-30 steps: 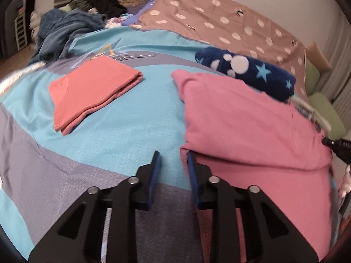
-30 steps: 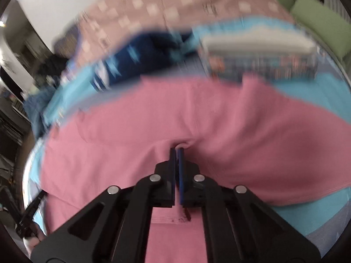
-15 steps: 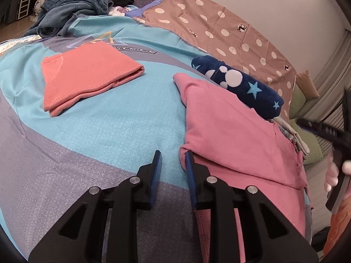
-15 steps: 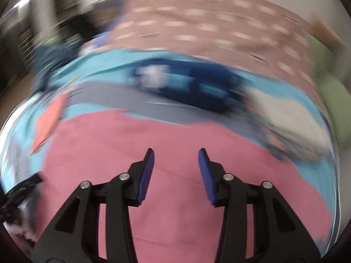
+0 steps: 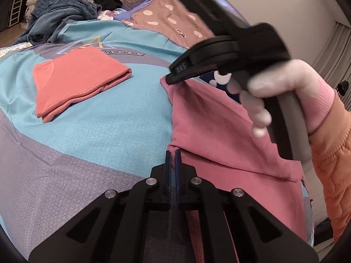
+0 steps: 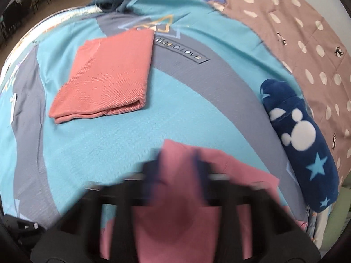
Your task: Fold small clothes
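Whereas half a second ago the left hand-held gripper (image 5: 173, 155) stood parted beside the hem of the pink garment (image 5: 219, 135), its jaws are now clenched on that hem at the garment's near left corner. The right hand-held gripper (image 5: 175, 77), which had hovered spread above the middle of the cloth, has crossed to the garment's far left corner; its tip meets the cloth there, but the right wrist view is blurred by motion and whether its jaws have closed cannot be told. The garment lies flat on the right half of the bed (image 5: 98, 131), a fold line already showing across it; a folded coral garment (image 5: 76, 81) rests well apart toward the bed's far left, and a blue fleece roll (image 6: 302, 140) lies along the garment's far edge. By judgement, both left corners are being secured so that this side may be carried over in the next fold.
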Motion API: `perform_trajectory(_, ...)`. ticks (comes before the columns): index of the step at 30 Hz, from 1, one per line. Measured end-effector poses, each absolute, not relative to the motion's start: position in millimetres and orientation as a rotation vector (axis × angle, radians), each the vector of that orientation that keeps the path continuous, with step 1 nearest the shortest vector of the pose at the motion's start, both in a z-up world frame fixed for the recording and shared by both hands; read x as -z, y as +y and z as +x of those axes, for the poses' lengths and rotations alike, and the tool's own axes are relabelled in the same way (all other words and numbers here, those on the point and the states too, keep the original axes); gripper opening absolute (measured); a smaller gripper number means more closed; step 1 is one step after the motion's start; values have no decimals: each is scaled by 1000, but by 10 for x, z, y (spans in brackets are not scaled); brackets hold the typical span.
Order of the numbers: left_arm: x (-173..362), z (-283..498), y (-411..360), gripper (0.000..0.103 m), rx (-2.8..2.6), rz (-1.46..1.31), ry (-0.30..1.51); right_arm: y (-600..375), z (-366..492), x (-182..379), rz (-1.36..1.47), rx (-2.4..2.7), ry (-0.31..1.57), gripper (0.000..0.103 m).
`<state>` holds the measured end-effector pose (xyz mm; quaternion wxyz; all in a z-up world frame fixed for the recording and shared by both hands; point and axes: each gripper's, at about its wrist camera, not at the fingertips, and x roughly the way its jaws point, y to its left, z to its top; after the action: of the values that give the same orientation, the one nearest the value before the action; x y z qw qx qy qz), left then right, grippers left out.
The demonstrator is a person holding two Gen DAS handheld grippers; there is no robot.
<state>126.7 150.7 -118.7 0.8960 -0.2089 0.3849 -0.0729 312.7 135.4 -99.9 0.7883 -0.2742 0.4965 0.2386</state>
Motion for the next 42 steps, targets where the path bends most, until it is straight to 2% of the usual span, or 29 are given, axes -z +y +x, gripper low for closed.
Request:
perform_trajectory(6,1154,1201,1498,0,94,-400,785,1284,3387,921,-309,-528,996,0)
perform_trajectory(11,1116,1126,1636,0,105,-449,757,837,3090,564,-254,-549,933,2)
perform_trajectory(16,772,960,1475,0,232,-386,586,-200,2339,353,-95,-588,911,13)
perform_trajectory(19,713,1141,1238,0,359,-371,639,-925,1942,534,74,-539,953,17)
perform_trajectory(22,1069,1429,1013,19,256,-278,837,-1362,1820,1009,106,-365,1078,20)
perform_trajectory(23,1229,1511,1000,19,245,-285,905,-1476,1786,1122,156,-379,1056,14)
perform_trajectory(26,1189,1512,1104,19,279,-337,901,-1651,1694,1186,250,-437,986,14)
perform_trajectory(32,1095,1494,906,19,225,-164,907,-1633,1574,1068,210,-402,977,13)
perform_trajectory(35,932,1433,690,20,222,-85,883,-1957,1347,864,261,-368,897,13)
perform_trajectory(36,876,1418,651,20,245,-87,870,-2191,1241,786,272,-342,845,15)
perform_trajectory(38,776,1412,483,26,274,-78,856,-2618,1089,723,296,-256,796,33)
perform_trajectory(39,750,1412,381,30,286,-70,855,-3011,980,718,349,-186,777,36)
perform_trajectory(40,740,1436,244,36,301,-60,856,-3289,899,733,400,-139,771,37)
perform_trajectory(42,781,1505,16,40,321,-42,866,-3981,646,825,565,-20,758,37)
